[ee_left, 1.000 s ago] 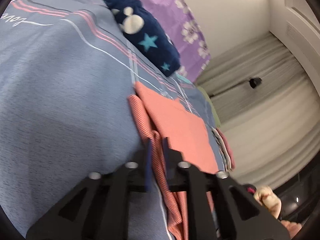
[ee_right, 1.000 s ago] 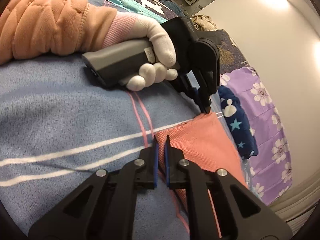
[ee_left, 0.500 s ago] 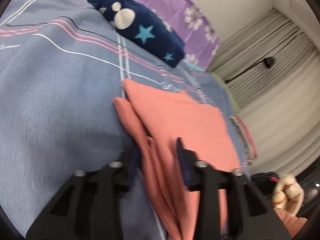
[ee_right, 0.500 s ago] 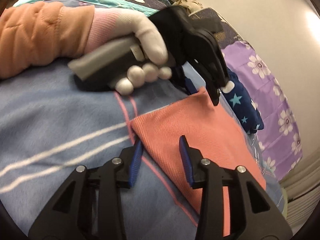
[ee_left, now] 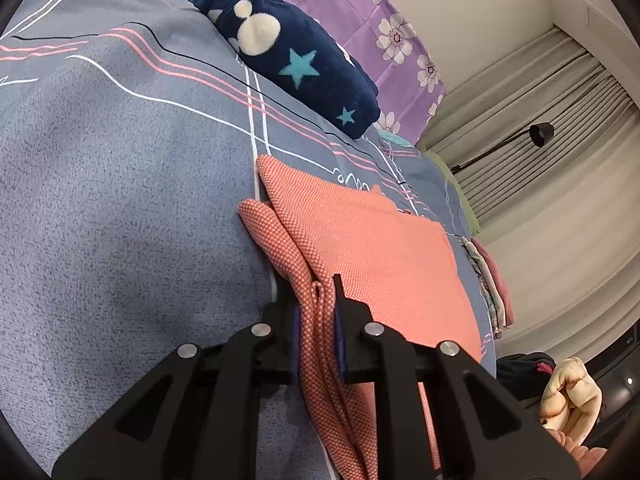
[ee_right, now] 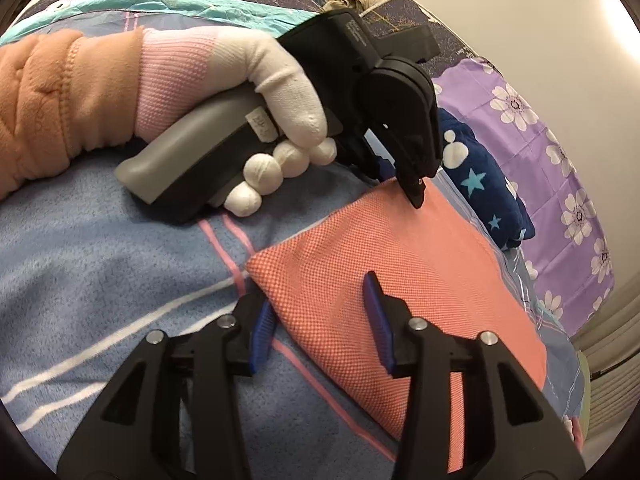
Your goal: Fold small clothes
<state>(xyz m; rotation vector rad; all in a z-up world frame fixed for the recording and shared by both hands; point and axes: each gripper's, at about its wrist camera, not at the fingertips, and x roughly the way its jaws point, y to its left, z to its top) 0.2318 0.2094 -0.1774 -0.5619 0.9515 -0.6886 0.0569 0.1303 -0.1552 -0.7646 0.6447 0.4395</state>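
Our right hand-held gripper [ee_right: 320, 320] has let go of the cloth [ee_right: 400, 280], jaws opening astride its near corner on the bed [ee_right: 100, 260]. Our left hand-held gripper [ee_left: 316, 312] is closing on a bunched edge. Fold laid, we judge; open bed lies left of both.

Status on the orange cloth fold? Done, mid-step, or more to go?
Done: the orange cloth lies doubled flat on the blue bedspread.
In hand: the left gripper is closing on a bunched edge of it; the right gripper is opening, pads clear of the fabric.
Left: probably that loose edge needs tucking or another fold. The navy star garment looks already folded.
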